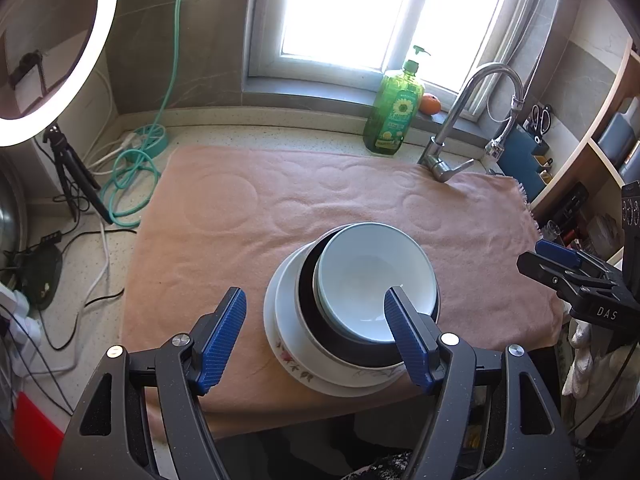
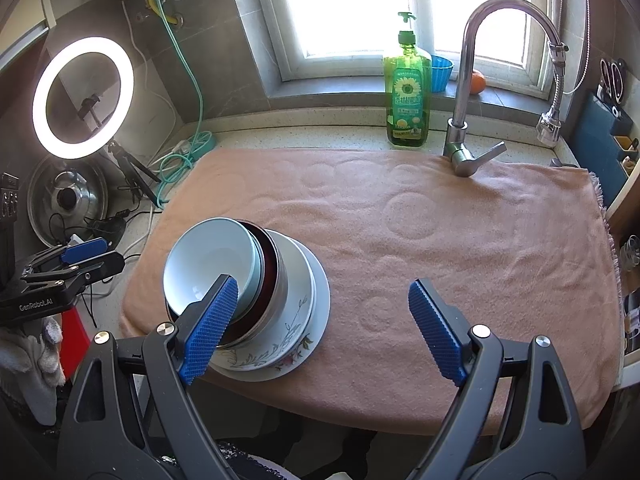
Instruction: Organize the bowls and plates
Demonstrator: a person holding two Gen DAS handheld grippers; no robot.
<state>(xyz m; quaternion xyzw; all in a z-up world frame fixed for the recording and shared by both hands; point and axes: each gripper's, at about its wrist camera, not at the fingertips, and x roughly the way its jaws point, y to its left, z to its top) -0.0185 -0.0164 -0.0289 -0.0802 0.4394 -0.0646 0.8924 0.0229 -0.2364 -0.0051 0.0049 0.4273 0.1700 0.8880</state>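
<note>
A pale blue bowl (image 1: 360,272) (image 2: 208,260) tops a stack near the front of a pink towel (image 1: 224,208) (image 2: 440,240). Under it sit a dark bowl (image 1: 308,280) (image 2: 272,276), a white floral bowl (image 2: 296,304) and a floral plate (image 1: 296,364) (image 2: 296,356). My left gripper (image 1: 316,294) is open; one finger overlaps the blue bowl's near rim and the other stands left of the stack. My right gripper (image 2: 323,282) is open too. Its left finger overlaps the blue bowl's rim and its right finger is over bare towel. Neither pinches anything.
A green dish soap bottle (image 1: 394,108) (image 2: 408,92) and a steel faucet (image 1: 452,136) (image 2: 464,120) stand at the towel's far edge. A ring light (image 1: 52,52), tripod, cables (image 1: 132,176) and a pot lid (image 2: 68,196) crowd the left counter. Shelves (image 1: 600,140) line the right.
</note>
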